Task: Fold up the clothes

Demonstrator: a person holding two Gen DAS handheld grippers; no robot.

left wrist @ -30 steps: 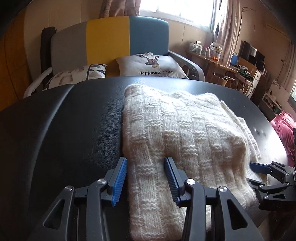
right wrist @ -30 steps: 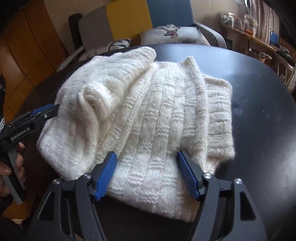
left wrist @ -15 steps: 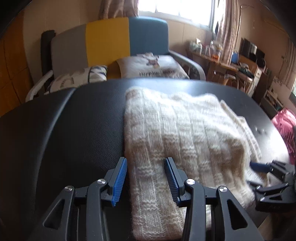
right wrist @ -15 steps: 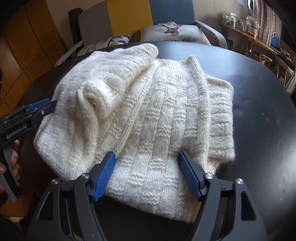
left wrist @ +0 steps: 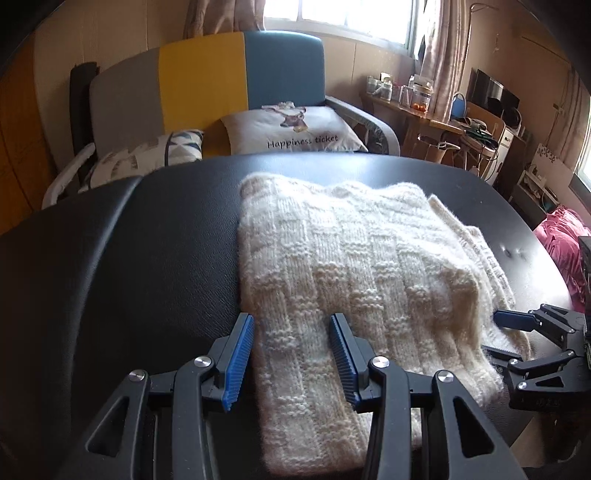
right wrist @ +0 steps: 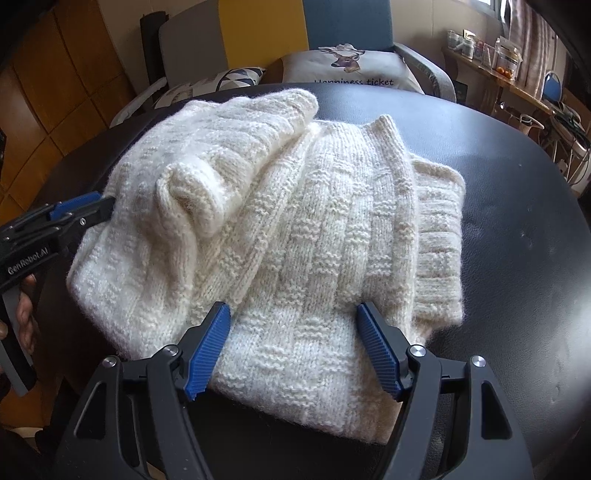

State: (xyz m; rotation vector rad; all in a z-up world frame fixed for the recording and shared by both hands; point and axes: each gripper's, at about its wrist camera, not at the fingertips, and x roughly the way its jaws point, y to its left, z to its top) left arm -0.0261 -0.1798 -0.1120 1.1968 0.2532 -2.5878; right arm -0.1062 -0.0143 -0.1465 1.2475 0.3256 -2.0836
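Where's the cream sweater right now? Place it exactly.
The cream sweater lies folded on the black table, between both grippers' open fingers, before the sofa's printed cushion.

A grey, yellow and blue sofa (left wrist: pixel 207 85) stands beneath a sunlit window (left wrist: pixel 332 14).

We see the cream knitted sweater (right wrist: pixel 295 236) lying folded in a thick bundle on the black tabletop (right wrist: pixel 517 229), one layer rolled over on top, ribbed hem peeking out underneath.
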